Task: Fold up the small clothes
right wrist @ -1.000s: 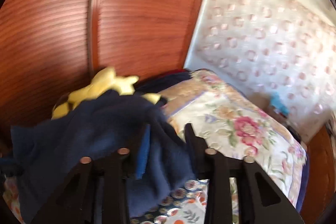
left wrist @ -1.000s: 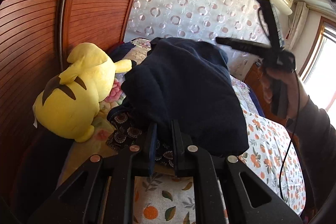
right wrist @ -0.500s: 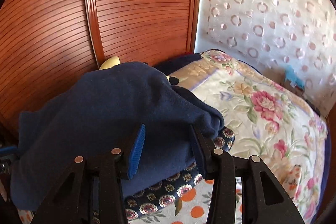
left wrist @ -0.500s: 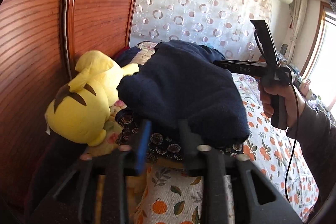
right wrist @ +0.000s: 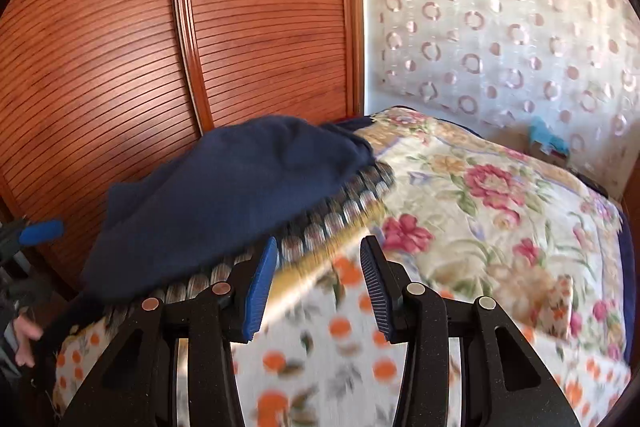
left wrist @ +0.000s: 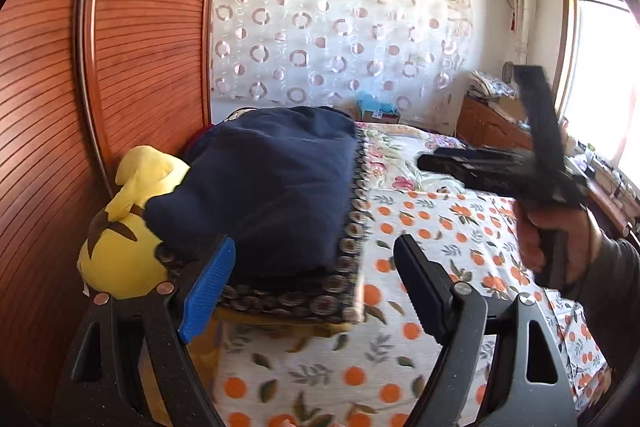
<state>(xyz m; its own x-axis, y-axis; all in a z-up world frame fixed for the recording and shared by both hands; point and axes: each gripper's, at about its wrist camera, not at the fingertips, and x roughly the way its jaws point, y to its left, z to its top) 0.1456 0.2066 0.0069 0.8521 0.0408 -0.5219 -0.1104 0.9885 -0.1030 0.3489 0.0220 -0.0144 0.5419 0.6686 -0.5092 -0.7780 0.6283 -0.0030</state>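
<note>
- Lying ahead-left of the left gripper [left wrist: 316,281], the folded navy fleece garment [left wrist: 272,183] runs lengthwise away.
- Left gripper is nearer; both it and the right gripper [right wrist: 318,285] gape, holding nothing.

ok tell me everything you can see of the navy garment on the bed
The navy garment is a thick, fleece-like dark blue piece, folded into a rounded, puffy bundle. It lies on top of a darker cloth with a round-motif border, at the wardrobe side of the bed. Its left edge touches the yellow plush toy. Neither the left gripper nor the right gripper holds it; both are open and apart from it.
</note>
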